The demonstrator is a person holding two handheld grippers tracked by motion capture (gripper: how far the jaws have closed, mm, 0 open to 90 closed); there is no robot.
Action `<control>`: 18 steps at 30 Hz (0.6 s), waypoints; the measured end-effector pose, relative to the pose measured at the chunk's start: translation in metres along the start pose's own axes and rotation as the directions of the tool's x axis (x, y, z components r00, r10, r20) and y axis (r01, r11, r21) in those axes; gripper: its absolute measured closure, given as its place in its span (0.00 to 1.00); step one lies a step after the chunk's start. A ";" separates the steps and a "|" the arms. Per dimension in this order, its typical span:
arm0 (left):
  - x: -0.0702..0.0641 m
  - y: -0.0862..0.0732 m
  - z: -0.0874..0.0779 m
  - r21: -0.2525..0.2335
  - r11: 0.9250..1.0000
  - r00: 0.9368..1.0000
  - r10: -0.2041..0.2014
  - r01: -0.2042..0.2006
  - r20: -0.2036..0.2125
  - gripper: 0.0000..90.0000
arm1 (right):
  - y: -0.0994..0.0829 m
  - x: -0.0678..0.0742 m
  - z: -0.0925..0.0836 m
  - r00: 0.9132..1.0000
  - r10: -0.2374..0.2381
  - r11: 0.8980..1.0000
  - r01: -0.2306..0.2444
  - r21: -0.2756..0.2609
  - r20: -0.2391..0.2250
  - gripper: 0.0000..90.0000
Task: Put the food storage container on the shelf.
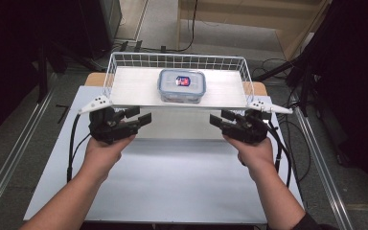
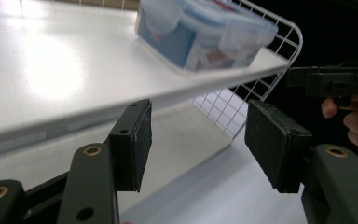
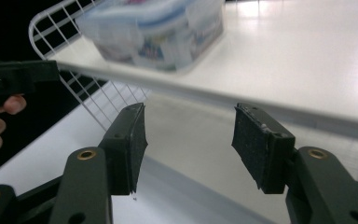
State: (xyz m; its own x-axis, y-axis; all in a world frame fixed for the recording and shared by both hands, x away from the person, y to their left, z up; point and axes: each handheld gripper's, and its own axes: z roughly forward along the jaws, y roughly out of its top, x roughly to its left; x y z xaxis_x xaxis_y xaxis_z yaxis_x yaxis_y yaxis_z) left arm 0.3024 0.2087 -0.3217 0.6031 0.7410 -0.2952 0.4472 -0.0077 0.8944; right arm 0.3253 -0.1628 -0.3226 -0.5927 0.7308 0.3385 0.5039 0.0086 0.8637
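Observation:
A clear plastic container with a blue-rimmed lid (image 1: 182,85) (image 2: 205,32) (image 3: 154,28) sits at the middle of a white shelf board (image 1: 134,88) (image 2: 51,60) (image 3: 307,56). The board rests inside a white wire basket (image 1: 172,60). My left gripper (image 1: 141,115) (image 2: 198,140) is open just below the board's front edge on the left, holding nothing. My right gripper (image 1: 219,117) (image 3: 189,144) is open below the front edge on the right, also holding nothing. Each gripper view shows the other gripper (image 2: 335,79) (image 3: 18,77) at its side, held by a hand.
The basket stands at the far end of a pale grey table (image 1: 172,182). Metal rails (image 1: 9,163) run along both sides of the table. Black cables (image 1: 72,143) trail from the grippers, and dark equipment stands at the left and right.

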 end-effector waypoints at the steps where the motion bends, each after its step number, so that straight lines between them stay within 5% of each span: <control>1: -0.001 -0.007 0.000 0.005 1.000 1.000 0.015 -0.015 -0.014 0.46 | -0.006 0.001 0.000 1.000 -0.013 1.000 0.013 0.000 0.010 0.49; 11: -0.003 -0.087 -0.008 0.049 0.998 0.998 0.043 -0.041 -0.046 0.42 | -0.084 0.011 -0.002 0.993 -0.093 0.996 0.092 0.017 0.075 0.41; 18: -0.011 -0.130 -0.023 0.149 0.985 0.992 0.099 -0.086 -0.084 0.31 | -0.132 0.015 -0.014 0.987 -0.120 0.993 0.119 0.017 0.106 0.31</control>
State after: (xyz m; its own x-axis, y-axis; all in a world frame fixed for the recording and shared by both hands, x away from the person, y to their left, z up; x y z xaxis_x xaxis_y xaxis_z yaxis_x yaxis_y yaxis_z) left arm 0.2227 0.2169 -0.4275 0.5868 0.7904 -0.1758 0.4874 -0.1714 0.8562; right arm 0.2409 -0.1624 -0.4257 -0.5794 0.7924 0.1908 0.4400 0.1070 0.8916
